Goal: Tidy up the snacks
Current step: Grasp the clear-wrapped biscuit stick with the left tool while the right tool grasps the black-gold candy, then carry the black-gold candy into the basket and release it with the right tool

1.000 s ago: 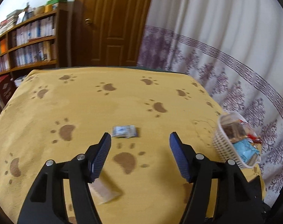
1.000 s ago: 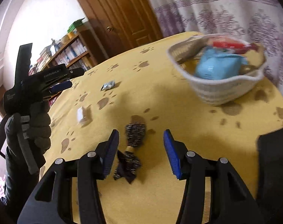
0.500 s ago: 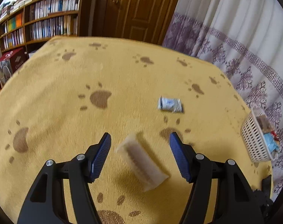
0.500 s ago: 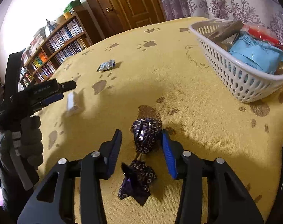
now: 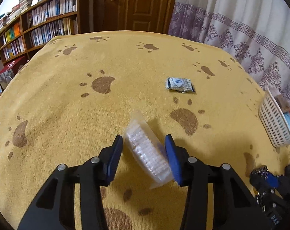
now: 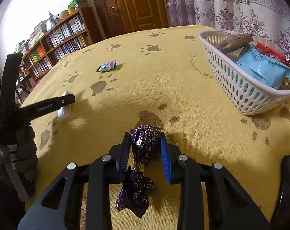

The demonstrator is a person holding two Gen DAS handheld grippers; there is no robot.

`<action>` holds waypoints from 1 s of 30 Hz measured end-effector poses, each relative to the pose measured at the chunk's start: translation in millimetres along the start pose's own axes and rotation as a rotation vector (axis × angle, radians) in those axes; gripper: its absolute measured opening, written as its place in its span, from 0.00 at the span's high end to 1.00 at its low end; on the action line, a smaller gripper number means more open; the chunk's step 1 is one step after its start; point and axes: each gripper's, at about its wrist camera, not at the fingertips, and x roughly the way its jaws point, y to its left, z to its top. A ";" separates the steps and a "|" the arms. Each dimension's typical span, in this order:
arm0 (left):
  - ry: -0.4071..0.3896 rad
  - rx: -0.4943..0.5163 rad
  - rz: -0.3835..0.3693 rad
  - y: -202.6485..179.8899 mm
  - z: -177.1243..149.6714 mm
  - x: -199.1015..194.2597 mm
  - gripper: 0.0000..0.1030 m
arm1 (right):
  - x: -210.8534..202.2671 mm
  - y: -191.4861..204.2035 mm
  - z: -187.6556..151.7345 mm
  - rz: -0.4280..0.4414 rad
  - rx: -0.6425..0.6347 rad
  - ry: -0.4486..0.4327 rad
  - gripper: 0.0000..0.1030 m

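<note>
A clear-wrapped cracker packet (image 5: 145, 151) lies slanted on the yellow paw-print cloth (image 5: 68, 105). It sits between the jaws of my left gripper (image 5: 144, 141), which are closing. The right pad touches the packet and a gap shows along the left pad. My right gripper (image 6: 145, 140) is shut on a dark purple foil-wrapped candy (image 6: 144, 145), whose twisted tail hangs below the pads. A small silver-blue snack packet (image 5: 179, 84) lies alone further back. The white slotted basket (image 6: 231, 80) at the right holds several snacks.
A gloved hand (image 6: 20, 149) holds the left gripper at the left edge of the right wrist view. Behind the table stand a bookshelf (image 5: 39, 25), a wooden door (image 5: 137, 5) and a patterned curtain (image 5: 240, 28). The basket stands near the table's right edge.
My left gripper came down over the cracker packet and its jaws narrowed around it. My right gripper moved forward onto the purple candy and shut on it.
</note>
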 end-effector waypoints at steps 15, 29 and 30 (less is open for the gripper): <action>-0.059 -0.038 -0.038 12.7 -0.6 -22.6 0.78 | -38.4 -20.0 0.6 0.037 0.076 -0.067 0.70; -0.082 -0.037 -0.061 10.4 -1.2 -31.8 0.77 | -102.7 -64.1 48.2 -0.047 0.138 -0.294 0.70; -0.083 -0.036 -0.062 10.5 -1.2 -32.2 0.78 | -102.2 -68.1 52.6 -0.058 0.139 -0.301 0.70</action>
